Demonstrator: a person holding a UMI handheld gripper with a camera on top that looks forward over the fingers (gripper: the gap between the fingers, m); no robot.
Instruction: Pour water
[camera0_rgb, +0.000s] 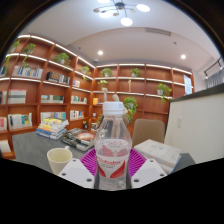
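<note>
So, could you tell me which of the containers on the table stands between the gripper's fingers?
The clear plastic bottle with the white cap and pink label; the pale cup stands apart, beside the gripper.

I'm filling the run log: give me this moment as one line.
task: pour water | tongs: shut on bottle | bottle: upright, capped | cup: left of bottle, on table | pour: not begun

Wooden bookshelves (60, 85) line the back wall, carrying books and potted plants (62, 58). Stacked books (52, 127) lie on the table (30, 150). A chair (148, 130) stands behind it; a ceiling lamp (120, 12) hangs overhead.
</note>
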